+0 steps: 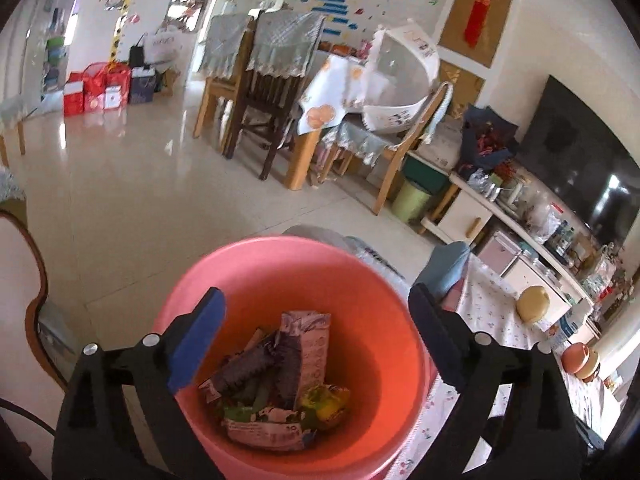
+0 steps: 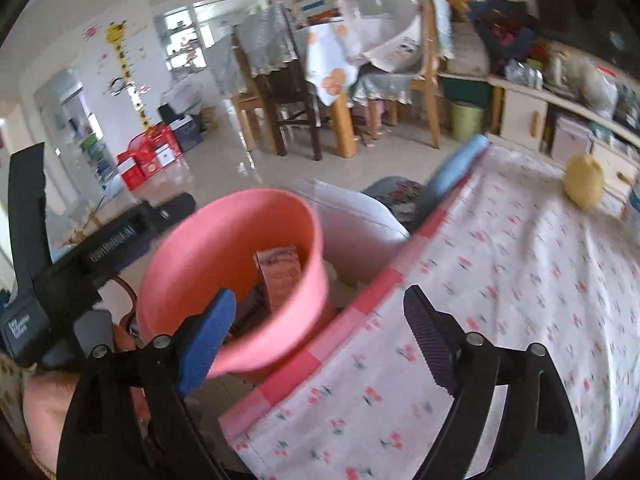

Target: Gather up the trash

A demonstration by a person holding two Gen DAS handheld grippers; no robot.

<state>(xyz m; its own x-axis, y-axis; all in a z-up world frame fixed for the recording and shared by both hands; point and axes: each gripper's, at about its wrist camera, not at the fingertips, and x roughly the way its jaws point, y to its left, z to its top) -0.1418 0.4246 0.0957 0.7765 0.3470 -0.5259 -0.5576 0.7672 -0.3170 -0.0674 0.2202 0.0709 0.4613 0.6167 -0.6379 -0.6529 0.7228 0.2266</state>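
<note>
A pink bin [image 1: 248,276] stands beside the table, and in the left wrist view I look straight down into it. Crumpled wrappers and a flattened carton [image 1: 280,376] lie on its bottom. My left gripper [image 1: 316,332] hangs over the bin's mouth, jaws wide open, nothing between them. In the right wrist view the same pink bin [image 2: 224,248] is at the left, with a carton [image 2: 280,276] poking up inside. My right gripper [image 2: 320,332] is open and empty, straddling the bin's rim and the table edge. The left gripper's black body [image 2: 92,256] shows at far left.
A table with a pink-trimmed floral cloth [image 2: 500,280] fills the right side; a yellow round object [image 2: 583,184] sits on it. A folded blue cloth [image 2: 460,164] lies at its far edge. Dining chairs [image 1: 264,92], a green bin [image 1: 412,200] and a low cabinet stand beyond.
</note>
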